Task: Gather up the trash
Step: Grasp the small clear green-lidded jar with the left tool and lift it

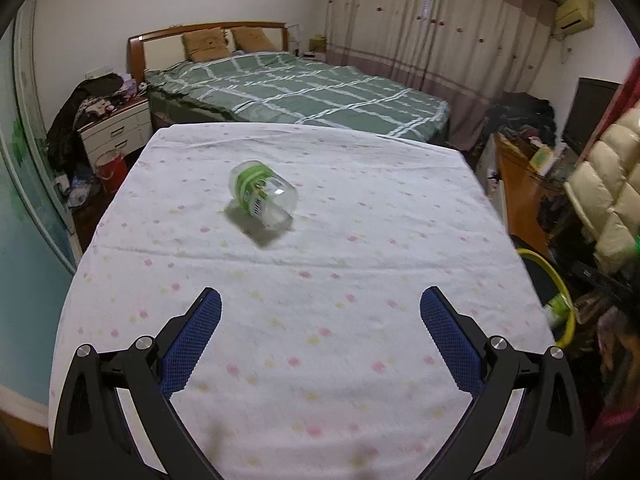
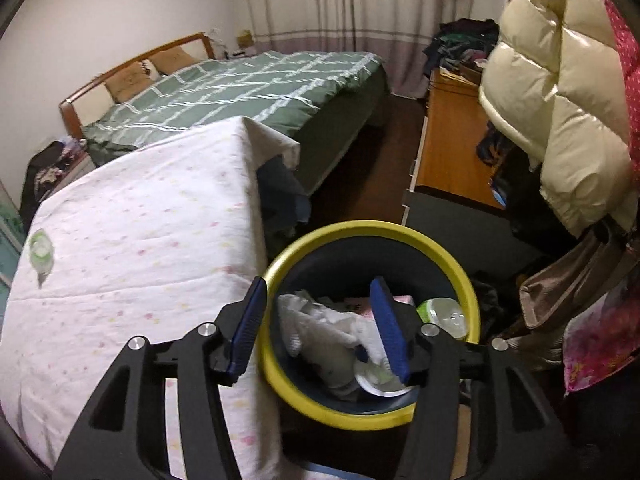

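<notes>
The room is a bedroom: a bed [image 1: 296, 88] with a green checked cover under curtains [image 1: 432, 20], a nightstand [image 1: 116, 132] heaped with clothes, a wooden desk [image 2: 452, 148] and a cream puffer coat [image 2: 560, 100] hanging at the right. Nearest is a table [image 1: 360, 208] under a white cloth dotted with faint pink and yellow flowers, creased but otherwise bare.

Beside the table's right edge stands the bin [image 2: 460, 256], dark with a yellow rim, placed low so trash can be dropped straight in. It already holds crumpled paper and a green-labelled cup.

The right gripper [image 2: 318, 324] hangs over the bin mouth, jaws parted and nothing between them, which reads as a load let go.

The left gripper [image 1: 320, 320] is spread wide and empty, aimed down across the cloth at the jar [image 1: 262, 198], a clear plastic one with a green label lying on its side mid-table, well apart from the fingers. That looks like the next piece to collect.
</notes>
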`<act>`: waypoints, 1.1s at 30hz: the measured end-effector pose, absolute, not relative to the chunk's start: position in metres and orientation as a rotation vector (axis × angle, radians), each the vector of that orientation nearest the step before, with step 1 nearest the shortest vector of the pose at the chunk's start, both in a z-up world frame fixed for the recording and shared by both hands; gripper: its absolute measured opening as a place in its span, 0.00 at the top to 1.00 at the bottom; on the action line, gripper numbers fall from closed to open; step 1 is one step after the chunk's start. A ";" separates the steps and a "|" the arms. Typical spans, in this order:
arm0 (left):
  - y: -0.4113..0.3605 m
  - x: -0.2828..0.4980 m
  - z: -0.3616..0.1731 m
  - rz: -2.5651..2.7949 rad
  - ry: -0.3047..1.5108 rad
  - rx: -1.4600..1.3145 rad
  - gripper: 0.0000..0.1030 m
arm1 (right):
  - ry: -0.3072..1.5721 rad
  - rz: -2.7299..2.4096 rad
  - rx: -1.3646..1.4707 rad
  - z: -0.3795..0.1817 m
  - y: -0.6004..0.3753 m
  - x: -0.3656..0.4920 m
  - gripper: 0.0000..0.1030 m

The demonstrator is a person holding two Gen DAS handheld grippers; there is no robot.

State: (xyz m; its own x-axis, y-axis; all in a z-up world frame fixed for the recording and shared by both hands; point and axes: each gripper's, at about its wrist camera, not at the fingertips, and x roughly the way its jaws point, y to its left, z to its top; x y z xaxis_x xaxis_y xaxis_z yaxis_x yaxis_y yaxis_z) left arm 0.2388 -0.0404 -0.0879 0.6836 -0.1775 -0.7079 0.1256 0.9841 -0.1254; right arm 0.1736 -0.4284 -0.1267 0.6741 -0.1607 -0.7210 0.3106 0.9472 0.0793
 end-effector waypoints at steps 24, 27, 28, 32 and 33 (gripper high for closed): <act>-0.009 0.431 -0.136 -0.613 0.819 0.313 0.05 | 0.813 -0.231 0.199 -0.125 -0.394 0.190 0.46; -0.006 0.437 -0.141 -0.626 0.824 0.284 0.05 | 0.822 -0.232 0.194 -0.126 -0.391 0.195 0.46; -0.007 0.436 -0.143 -0.629 0.828 0.282 0.05 | 0.824 -0.229 0.197 -0.126 -0.391 0.196 0.46; -0.011 0.434 -0.152 -0.629 0.841 0.298 0.26 | 0.830 -0.213 0.197 -0.129 -0.388 0.198 0.46; -0.014 0.433 -0.152 -0.618 0.845 0.303 0.26 | 0.830 -0.208 0.197 -0.130 -0.389 0.197 0.46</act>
